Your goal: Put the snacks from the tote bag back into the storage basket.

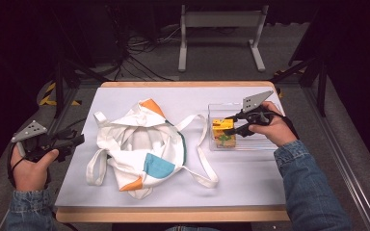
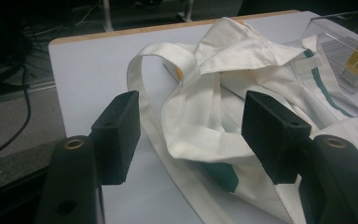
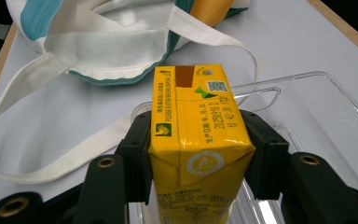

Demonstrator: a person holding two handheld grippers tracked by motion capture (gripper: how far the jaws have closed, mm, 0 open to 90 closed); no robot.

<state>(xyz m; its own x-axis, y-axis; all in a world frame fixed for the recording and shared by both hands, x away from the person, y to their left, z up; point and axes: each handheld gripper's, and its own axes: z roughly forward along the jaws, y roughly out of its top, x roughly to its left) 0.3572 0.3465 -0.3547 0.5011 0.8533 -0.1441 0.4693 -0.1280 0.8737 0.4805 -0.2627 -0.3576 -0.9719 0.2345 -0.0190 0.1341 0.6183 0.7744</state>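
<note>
The carton [image 3: 198, 154] I am holding is a small yellow drink box with a brown patch and a printed code square on its top face, rows of dark print down that face, and a round white mark near its folded end. In my right gripper view it lies lengthwise between the two pads, which press on its long sides. From above, the carton [image 1: 222, 130] sits at the left end of the clear plastic tray [image 1: 265, 145], its green-printed part low against the tray floor. That tray rests near the right edge of the table, toward the far corner.
</note>
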